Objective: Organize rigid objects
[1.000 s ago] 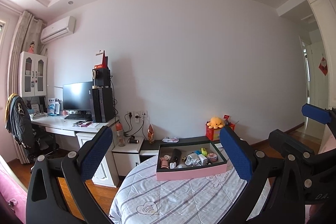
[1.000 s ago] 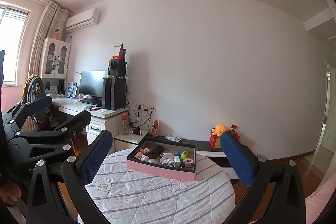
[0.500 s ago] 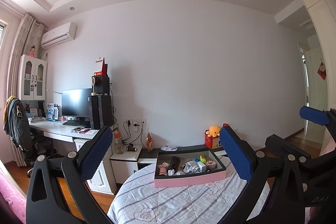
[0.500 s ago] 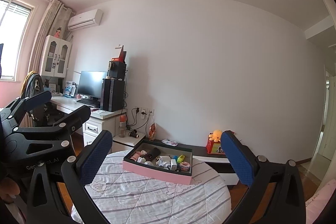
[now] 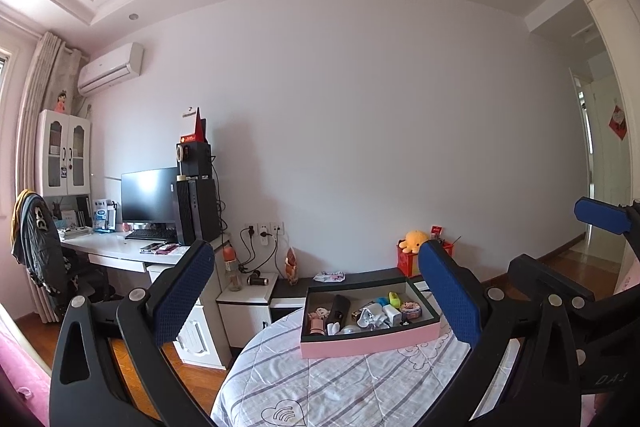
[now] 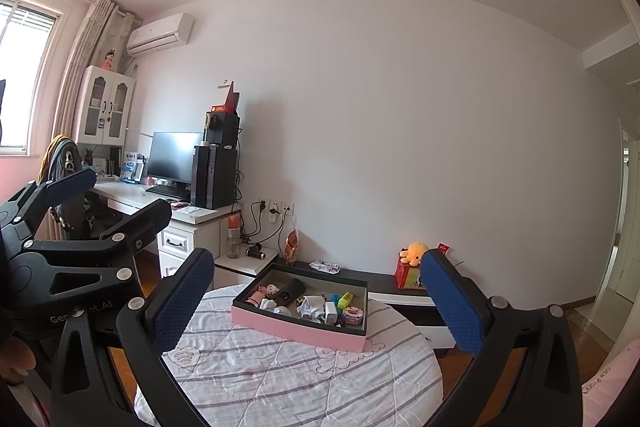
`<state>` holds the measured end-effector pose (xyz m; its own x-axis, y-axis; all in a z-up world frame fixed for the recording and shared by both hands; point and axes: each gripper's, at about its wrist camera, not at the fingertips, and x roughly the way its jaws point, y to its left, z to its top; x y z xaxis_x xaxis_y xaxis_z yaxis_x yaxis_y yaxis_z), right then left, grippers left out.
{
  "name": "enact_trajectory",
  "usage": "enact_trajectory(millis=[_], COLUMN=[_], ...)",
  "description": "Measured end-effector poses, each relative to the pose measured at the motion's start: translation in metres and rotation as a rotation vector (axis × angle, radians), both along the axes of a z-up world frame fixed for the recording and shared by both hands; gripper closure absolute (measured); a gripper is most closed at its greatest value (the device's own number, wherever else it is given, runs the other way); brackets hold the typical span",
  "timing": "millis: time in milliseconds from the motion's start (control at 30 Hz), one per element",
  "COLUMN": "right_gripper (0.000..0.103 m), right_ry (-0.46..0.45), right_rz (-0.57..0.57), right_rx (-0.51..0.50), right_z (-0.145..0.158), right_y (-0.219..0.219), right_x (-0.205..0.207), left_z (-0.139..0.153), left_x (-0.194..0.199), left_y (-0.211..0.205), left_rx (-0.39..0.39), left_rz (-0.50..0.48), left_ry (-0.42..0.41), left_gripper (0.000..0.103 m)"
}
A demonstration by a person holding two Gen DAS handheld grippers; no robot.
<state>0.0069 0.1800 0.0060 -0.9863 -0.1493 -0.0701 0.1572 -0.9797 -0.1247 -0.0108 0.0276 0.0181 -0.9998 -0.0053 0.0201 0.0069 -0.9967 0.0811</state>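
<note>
Fingers of both the left gripper [image 5: 316,291] and right gripper [image 6: 312,301] are spread and empty, so lower them forward to the pink tray [image 5: 372,343] ahead between them, choosing one small item.

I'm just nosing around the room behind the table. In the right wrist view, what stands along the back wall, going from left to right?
White glass-door cabinet → monitor → black computer tower → wall sockets → orange octopus plush → doorway.
</note>
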Motion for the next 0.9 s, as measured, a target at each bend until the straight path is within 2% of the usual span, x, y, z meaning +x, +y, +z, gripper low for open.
enact_trajectory(millis=[400, 900], right_gripper=[0.0, 0.0], right_ry=[0.039, 0.057], right_rz=[-0.002, -0.007], right_rx=[0.006, -0.006], right_z=[0.034, 0.034], right_y=[0.008, 0.01], right_x=[-0.022, -0.028], left_z=[0.036, 0.037], left_x=[-0.024, -0.028], left_y=[0.005, 0.007], left_rx=[-0.012, -0.014], left_rz=[0.002, 0.008], left_ry=[0.036, 0.057], left_gripper=[0.0, 0.0])
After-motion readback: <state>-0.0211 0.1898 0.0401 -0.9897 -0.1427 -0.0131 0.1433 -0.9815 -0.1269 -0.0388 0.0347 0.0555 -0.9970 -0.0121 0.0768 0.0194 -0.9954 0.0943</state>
